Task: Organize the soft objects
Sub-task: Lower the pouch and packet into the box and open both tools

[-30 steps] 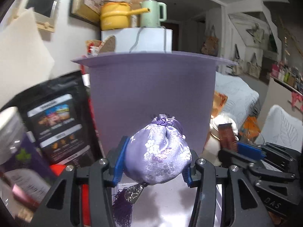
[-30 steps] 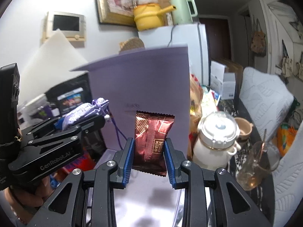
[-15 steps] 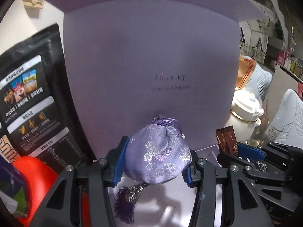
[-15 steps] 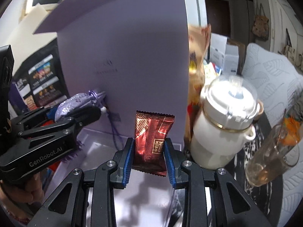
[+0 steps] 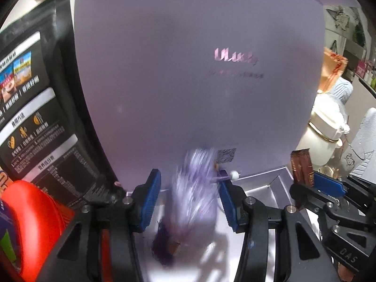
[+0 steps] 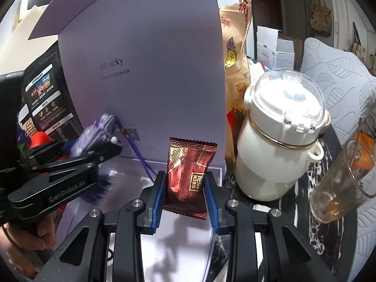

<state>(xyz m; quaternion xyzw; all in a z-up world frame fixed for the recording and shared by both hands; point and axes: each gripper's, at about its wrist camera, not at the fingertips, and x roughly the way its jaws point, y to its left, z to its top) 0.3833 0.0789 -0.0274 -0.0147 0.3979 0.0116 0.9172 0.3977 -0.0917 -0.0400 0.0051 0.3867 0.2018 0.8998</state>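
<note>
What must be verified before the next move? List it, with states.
1. Left tool open: ok, its pads stand apart from the purple pouch.
2. Pouch settled in the box tray: cannot tell, it is motion-blurred.
3. Right tool gripping the snack packet: ok, packet upright.
4. Box lid upright behind the tray: ok.
5. Pouch cord free of the right tool: cannot tell, it runs close beside one finger.

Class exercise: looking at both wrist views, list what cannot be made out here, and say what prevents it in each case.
- Purple embroidered pouch: motion-blurred in the left wrist view; contact with the left gripper is unclear.
- Lilac box floor: largely hidden by the right gripper in the right wrist view.
- Small print under the logo on the upright lilac lid: too small.
</note>
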